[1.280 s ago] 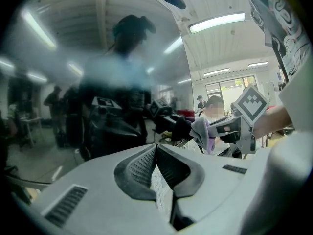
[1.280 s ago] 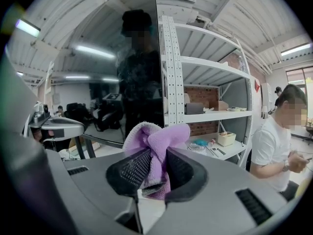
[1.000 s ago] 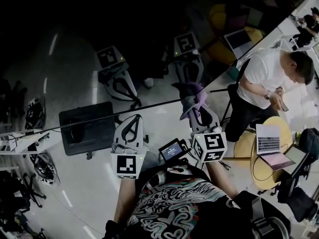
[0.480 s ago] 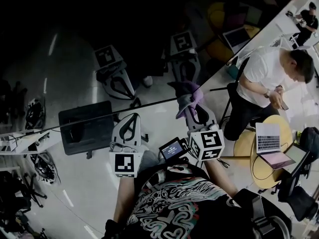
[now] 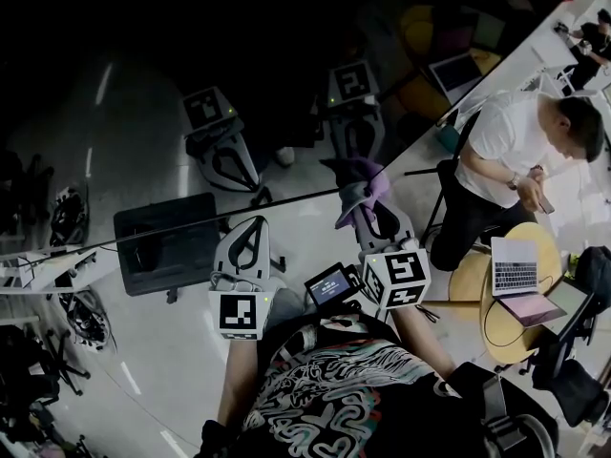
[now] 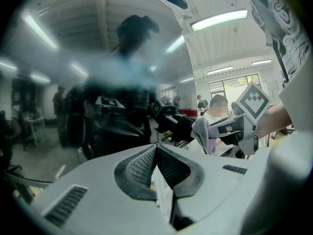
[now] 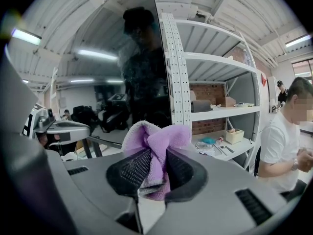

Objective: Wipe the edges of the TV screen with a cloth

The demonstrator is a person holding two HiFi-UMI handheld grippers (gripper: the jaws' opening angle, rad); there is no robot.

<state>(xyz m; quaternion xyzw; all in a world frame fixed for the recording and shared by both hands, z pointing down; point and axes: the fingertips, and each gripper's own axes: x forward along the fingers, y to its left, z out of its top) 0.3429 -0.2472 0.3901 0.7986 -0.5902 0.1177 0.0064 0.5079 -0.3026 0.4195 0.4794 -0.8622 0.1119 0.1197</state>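
Observation:
The TV screen (image 5: 143, 84) is a dark glossy panel filling the upper left of the head view, and both grippers are mirrored in it. A purple cloth (image 5: 363, 184) sits bunched at the screen's edge, with my right gripper (image 5: 370, 208) shut on it. In the right gripper view the cloth (image 7: 155, 148) bulges from between the closed pads, just below the screen's (image 7: 98, 58) side edge. My left gripper (image 5: 250, 232) hangs left of it, shut and empty, close to the screen's edge. From the left gripper (image 6: 156, 153) view, the cloth (image 6: 203, 130) shows to the right.
A person in a white shirt (image 5: 506, 151) sits to the right, beside a round table (image 5: 473, 280) with laptops. A small lit device (image 5: 329, 287) hangs between the grippers. A white metal shelf unit (image 7: 215, 82) stands just right of the screen.
My right gripper and the cloth have shifted slightly left along the screen's edge. The left gripper has hardly moved.

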